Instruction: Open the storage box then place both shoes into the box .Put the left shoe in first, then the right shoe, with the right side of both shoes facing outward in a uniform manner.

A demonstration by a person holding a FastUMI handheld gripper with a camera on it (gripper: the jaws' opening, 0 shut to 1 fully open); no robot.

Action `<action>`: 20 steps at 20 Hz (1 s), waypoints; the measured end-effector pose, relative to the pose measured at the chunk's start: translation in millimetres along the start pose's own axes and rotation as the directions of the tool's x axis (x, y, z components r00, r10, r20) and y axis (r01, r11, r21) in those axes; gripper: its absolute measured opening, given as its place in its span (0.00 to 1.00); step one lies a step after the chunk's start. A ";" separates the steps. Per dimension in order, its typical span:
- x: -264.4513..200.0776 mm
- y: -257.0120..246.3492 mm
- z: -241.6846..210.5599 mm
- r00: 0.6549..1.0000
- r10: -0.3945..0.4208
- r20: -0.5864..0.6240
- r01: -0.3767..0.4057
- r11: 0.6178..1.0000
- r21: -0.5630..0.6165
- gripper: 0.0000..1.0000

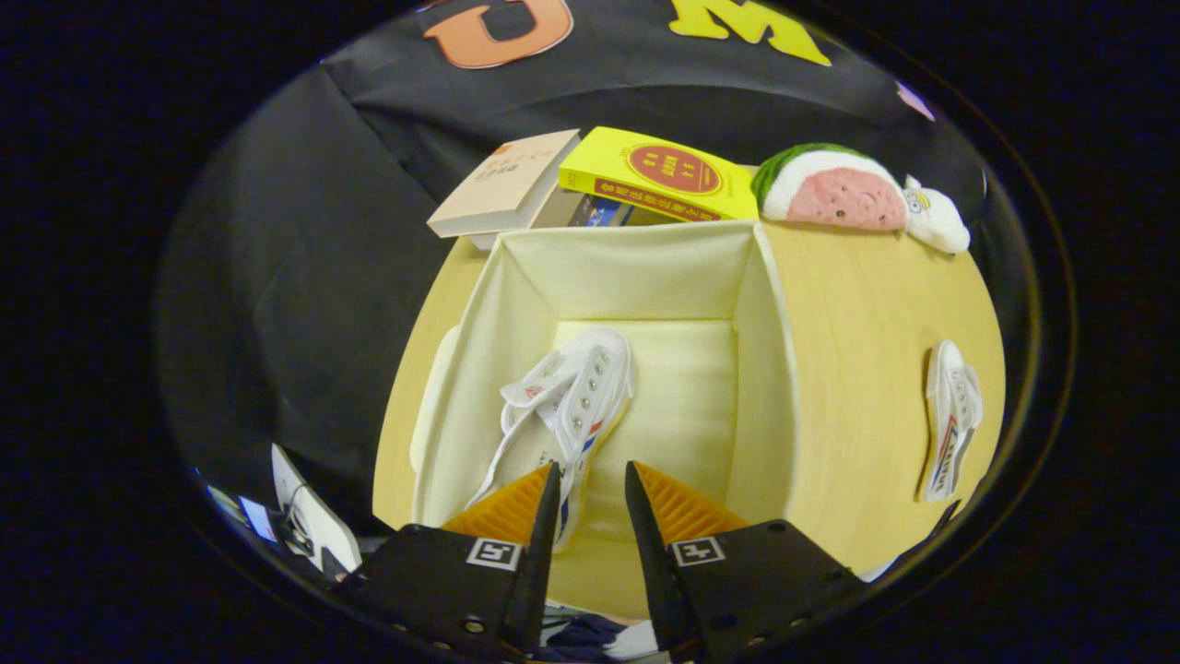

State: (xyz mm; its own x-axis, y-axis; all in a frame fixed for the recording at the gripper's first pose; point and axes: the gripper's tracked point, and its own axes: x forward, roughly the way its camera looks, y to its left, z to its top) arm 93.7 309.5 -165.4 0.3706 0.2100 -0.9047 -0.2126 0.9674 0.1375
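Tongs (592,480) apart, empty, above open cream fabric storage box (765,369); white canvas shoe (572,397) inside, apparently released. Next: approach second white shoe (951,420) on wooden surface (857,304) squarely.

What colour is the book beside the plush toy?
Yellow, with a red circle on its cover; the book shows best in the gripper view. Jaws stand open.

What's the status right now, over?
Fingers open above storage box. One shoe inside box. Second shoe on table, nothing blocking it.

Storage box (636,267) matt cloth – shoe (572,397) canvas, metal eyelets – table (867,332) smooth pale wood.
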 end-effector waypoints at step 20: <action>-81.4 -313.8 -31.0 0.958 -0.283 -0.039 0.283 0.959 -0.001 0.81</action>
State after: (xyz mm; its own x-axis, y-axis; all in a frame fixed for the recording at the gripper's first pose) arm 102.2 -15.5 -147.4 0.3804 -0.0778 -0.9216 -0.0998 0.9872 -0.1245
